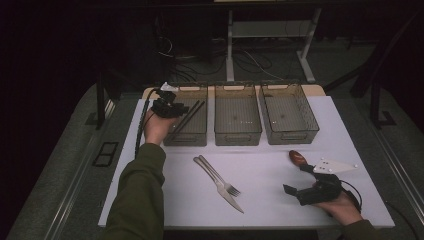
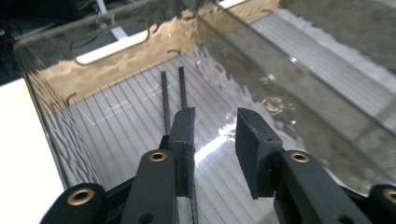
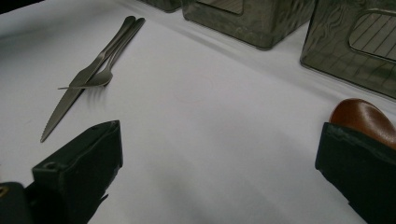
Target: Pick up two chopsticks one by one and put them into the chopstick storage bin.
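The chopsticks (image 2: 172,95) run partly hidden behind the left tongs (image 2: 215,140).

the high view looks down and forward over the whole table (image 1: 260,200). the left gripper view sits close inside the left bin (image 2: 116,56); the right gripper view skims low, sharing the fork (image 3: 95,79) with the high view.

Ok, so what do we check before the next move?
1. Chopsticks lying inside the left bin: ok.
2. Left gripper let go, nothing between its jaws: ok.
3. Right gripper open and ready: ok.
4. Brown spoon lined up between the right gripper's jaws: not ok, it lies at one jaw's tip.
5. Fork and knife put away: not ok, both lie on the table, overlapping.
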The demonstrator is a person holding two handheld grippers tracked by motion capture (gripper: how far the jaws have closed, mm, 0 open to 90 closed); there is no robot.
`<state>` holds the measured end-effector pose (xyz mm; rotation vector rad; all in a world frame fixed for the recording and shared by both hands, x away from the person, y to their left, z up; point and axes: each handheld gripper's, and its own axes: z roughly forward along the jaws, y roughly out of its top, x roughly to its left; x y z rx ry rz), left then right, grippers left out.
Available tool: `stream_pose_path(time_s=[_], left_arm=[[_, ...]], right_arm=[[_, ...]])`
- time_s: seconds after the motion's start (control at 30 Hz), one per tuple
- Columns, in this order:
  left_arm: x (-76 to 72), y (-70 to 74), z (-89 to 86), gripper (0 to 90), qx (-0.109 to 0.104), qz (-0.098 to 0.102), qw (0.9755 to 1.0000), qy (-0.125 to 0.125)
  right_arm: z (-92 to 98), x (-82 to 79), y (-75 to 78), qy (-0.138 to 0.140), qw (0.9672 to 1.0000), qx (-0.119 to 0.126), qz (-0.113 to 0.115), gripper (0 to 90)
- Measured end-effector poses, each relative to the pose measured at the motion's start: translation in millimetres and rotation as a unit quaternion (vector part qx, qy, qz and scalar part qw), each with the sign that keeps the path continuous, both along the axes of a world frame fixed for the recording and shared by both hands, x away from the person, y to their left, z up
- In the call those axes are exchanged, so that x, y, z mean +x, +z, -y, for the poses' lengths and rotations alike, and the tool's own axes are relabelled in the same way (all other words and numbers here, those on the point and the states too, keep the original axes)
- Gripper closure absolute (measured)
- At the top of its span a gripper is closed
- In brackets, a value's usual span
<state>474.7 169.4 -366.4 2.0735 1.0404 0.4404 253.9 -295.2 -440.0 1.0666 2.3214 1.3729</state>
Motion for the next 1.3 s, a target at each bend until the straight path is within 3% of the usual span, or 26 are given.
stream_pose_path(time_s=[0.13, 0.37, 0.5, 0.73, 0.9, 1.3], left_arm=[[-12.2, 13.8, -2.3, 60.2, -0.016, 0.009, 0.9997, -0.017], [-37.8, 24.2, -2.1, 49.8, -0.052, 0.015, 0.9976, -0.045], [-53.9, 25.1, 1.8, 44.8, -0.045, 0.016, 0.9964, -0.071], [-84.8, 17.4, 8.6, 39.7, -0.056, 0.026, 0.9930, -0.100], [-103.4, 8.1, 12.3, 37.9, -0.054, 0.022, 0.9912, -0.119], [-132.3, -11.5, 11.1, 36.6, -0.065, 0.023, 0.9882, -0.137]], right_arm=[[-0.7, 0.0, -0.2, 0.000, 1.0000, -0.001, 0.001, 0.2], [-1.5, 0.0, 0.4, -0.001, 1.0000, 0.001, 0.001, 0.2], [-1.5, -0.1, 0.7, -0.001, 1.0000, 0.000, 0.000, 0.2], [-0.9, 0.2, 0.3, -0.001, 1.0000, 0.000, -0.001, 0.2], [-0.6, -0.2, 0.2, -0.003, 1.0000, 0.000, -0.001, 0.2], [0.3, -1.1, 0.3, -0.005, 1.0000, 0.001, -0.001, 0.2]])
